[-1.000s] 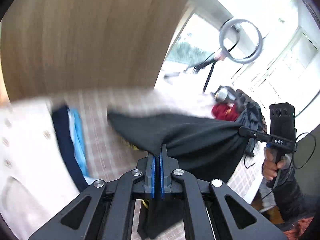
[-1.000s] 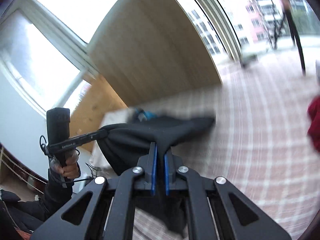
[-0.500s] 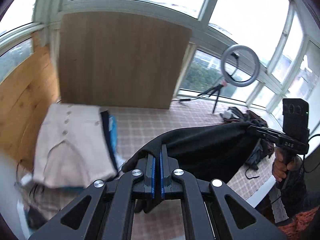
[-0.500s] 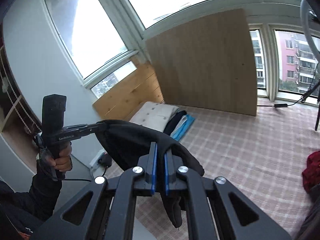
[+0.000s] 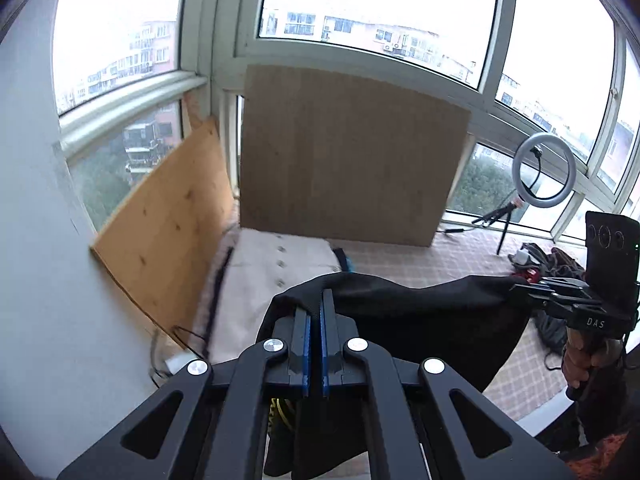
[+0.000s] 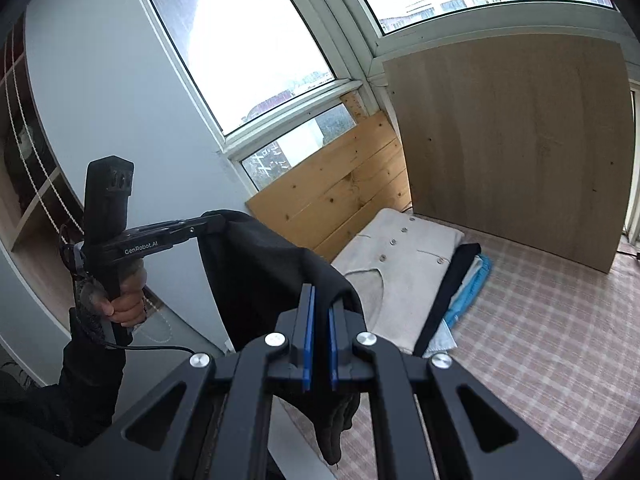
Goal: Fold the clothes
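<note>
Two grippers hold one black garment [image 5: 420, 320] in the air above the checked surface [image 6: 552, 320], each clamped on an upper edge. Progress, judged from the layout: a stack of folded clothes [image 6: 404, 268] (cream buttoned piece on top, dark and blue layers beside it) already lies near the wooden panels [image 6: 340, 192]; the black garment is not yet folded or laid flat. An unsorted heap [image 5: 548, 256] at the far right of the left view suggests more items remain.

Pose: the left gripper [image 5: 315, 320] has its blue pads closed on a ridge of fabric, with the cloth sagging below it. The right gripper [image 6: 320, 320] is likewise pinched on the fabric. Both are raised and well apart, so the cloth hangs between them in a shallow curve. Each handle is gripped from below by a hand [image 6: 128, 300].
</note>
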`<action>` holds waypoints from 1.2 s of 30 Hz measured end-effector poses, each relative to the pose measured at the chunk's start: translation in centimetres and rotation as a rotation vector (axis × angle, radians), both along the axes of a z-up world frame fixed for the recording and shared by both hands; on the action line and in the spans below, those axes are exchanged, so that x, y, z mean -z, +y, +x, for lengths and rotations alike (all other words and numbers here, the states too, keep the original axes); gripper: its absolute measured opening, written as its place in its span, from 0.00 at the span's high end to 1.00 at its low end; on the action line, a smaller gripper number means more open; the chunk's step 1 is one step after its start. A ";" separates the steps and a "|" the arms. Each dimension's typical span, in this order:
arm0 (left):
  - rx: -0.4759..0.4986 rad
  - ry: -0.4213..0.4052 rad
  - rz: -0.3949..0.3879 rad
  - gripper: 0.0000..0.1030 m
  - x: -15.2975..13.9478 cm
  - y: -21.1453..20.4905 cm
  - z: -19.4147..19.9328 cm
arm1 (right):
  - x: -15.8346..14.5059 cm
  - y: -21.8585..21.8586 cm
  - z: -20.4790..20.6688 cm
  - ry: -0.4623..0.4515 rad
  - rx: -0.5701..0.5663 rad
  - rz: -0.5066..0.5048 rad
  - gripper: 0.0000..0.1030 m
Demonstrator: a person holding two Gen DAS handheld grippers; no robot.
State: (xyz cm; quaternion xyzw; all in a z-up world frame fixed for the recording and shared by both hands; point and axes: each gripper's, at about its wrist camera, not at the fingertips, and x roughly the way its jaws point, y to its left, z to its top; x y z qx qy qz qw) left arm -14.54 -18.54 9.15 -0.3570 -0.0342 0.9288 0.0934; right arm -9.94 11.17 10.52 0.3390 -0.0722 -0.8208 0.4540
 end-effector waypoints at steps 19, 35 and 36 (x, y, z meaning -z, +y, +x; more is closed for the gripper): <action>0.032 -0.159 0.057 0.97 10.3 -5.2 -22.1 | 9.0 -7.8 -21.1 -0.188 0.220 0.133 0.94; -0.027 -0.424 -0.017 0.84 19.8 -5.5 -31.4 | 19.8 -8.1 -31.6 -0.544 0.227 0.206 0.80; -0.036 -0.427 -0.027 0.84 19.6 -5.6 -31.4 | 19.5 -7.6 -31.7 -0.544 0.236 0.202 0.72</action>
